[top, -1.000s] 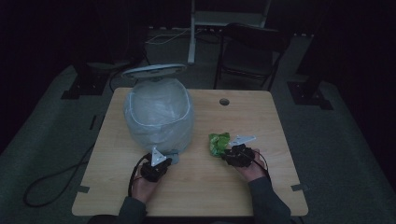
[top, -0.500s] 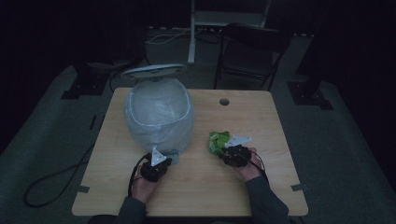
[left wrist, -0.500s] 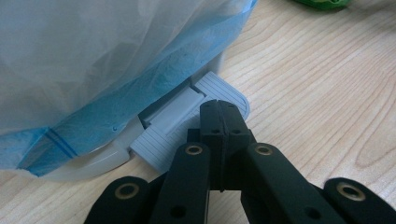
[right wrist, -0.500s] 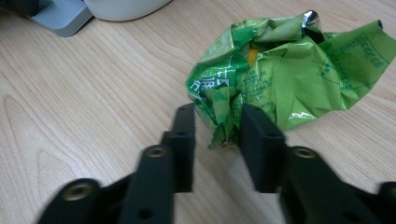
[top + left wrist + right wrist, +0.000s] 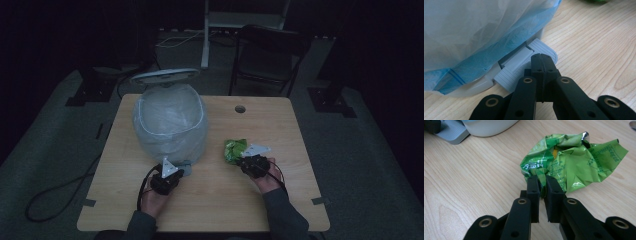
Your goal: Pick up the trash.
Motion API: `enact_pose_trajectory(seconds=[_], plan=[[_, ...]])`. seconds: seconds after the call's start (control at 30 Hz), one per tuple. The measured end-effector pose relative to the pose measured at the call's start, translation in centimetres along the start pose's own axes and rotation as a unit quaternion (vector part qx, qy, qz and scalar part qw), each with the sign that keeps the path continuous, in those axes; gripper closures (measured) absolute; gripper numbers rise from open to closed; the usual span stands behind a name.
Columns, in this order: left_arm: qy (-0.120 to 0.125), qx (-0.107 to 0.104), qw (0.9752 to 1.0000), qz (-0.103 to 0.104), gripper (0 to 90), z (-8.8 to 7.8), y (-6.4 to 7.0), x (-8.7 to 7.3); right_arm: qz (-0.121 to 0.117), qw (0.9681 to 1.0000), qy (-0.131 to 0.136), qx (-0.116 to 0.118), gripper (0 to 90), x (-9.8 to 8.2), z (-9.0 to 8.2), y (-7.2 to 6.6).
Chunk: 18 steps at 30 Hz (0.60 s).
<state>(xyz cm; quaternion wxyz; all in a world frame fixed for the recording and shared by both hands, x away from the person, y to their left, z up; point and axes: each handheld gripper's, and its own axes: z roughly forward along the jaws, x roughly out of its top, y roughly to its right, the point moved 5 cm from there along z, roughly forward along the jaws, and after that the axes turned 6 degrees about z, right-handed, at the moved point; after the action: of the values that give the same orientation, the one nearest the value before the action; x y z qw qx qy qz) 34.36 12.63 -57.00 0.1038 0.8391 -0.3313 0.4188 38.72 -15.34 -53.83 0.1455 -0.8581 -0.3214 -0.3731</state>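
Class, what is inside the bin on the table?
A pale blue-edged plastic liner fills the bin and folds over its rim. Whether anything lies at the bottom cannot be seen; the liner's folds cover it.

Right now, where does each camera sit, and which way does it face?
High view: above the person's side, looking forward and down at the table; forearms enter from below.
Left gripper view: on the left tongs, shut, facing the bin pedal.
Right gripper view: on the right tongs, pinching the green wrapper.
Shared: the wrapper, high and right views.
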Motion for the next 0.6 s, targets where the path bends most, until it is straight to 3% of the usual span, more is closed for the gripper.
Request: enact_pose_trajectory(seconds=[0.6], plan=[[0.002, 0.0, 1.0, -0.001, 90.0, 0.0, 0.0, 0.0, 0.0, 0.9994, 0.035, -0.001, 82.5, 2.5, -2.7, 0.4]])
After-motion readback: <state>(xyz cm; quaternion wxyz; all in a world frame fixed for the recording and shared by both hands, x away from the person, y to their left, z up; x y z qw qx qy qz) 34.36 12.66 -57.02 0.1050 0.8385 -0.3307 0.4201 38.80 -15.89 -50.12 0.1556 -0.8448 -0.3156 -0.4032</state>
